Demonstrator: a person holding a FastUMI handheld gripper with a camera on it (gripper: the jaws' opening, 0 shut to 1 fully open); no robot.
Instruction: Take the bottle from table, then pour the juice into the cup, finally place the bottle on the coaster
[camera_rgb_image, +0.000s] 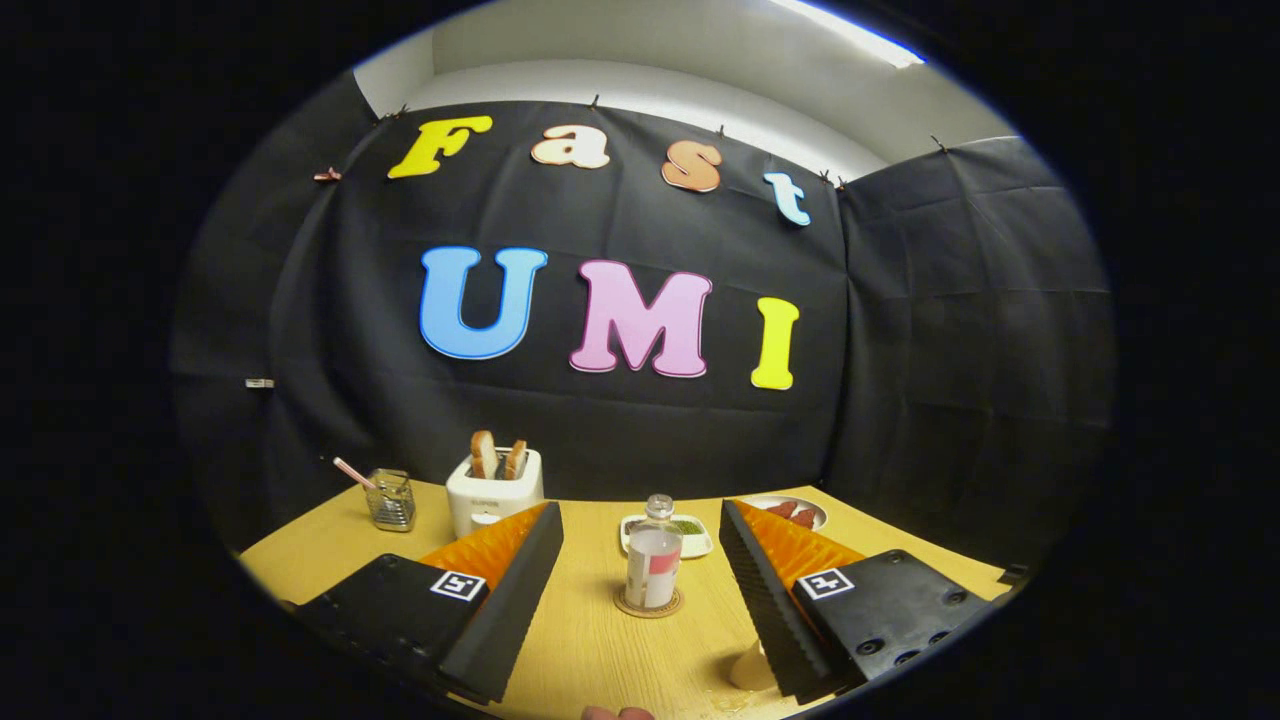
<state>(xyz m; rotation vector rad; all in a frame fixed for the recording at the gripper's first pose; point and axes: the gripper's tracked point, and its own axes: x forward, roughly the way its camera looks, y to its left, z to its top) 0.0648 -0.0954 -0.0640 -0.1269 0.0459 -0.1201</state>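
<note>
Though the fisheye bends everything near the fingers, the layout reads clearly enough: bottle (653, 553) upright on the coaster (648, 603), its base inside the coaster's ring, standing between the two fingers and a little ahead of their tips. Gripper (640, 525) spread wide, fingers well clear of the bottle on both sides, holding nothing. Bottle looks clear with a cap on top and a pale label; whether any juice remains I cannot tell. A pale rounded thing beside the right finger, low and partly hidden behind it, may be the cup (752, 668), not sure at this angle. Behind the bottle, a small tray (702, 535) with something green on it; further right a plate (812, 508) with reddish pieces. Toaster (494, 490) with two slices up stands left of the bottle, and a glass (391, 499) with a straw beyond that, all on the wooden table (600, 640). Judgement: the last step, bottle onto coaster, appears done, with the grip released. Next move calls only for drawing the gripper straight back, fingers kept apart, so neither clips the bottle and tips it off its ring.
</note>
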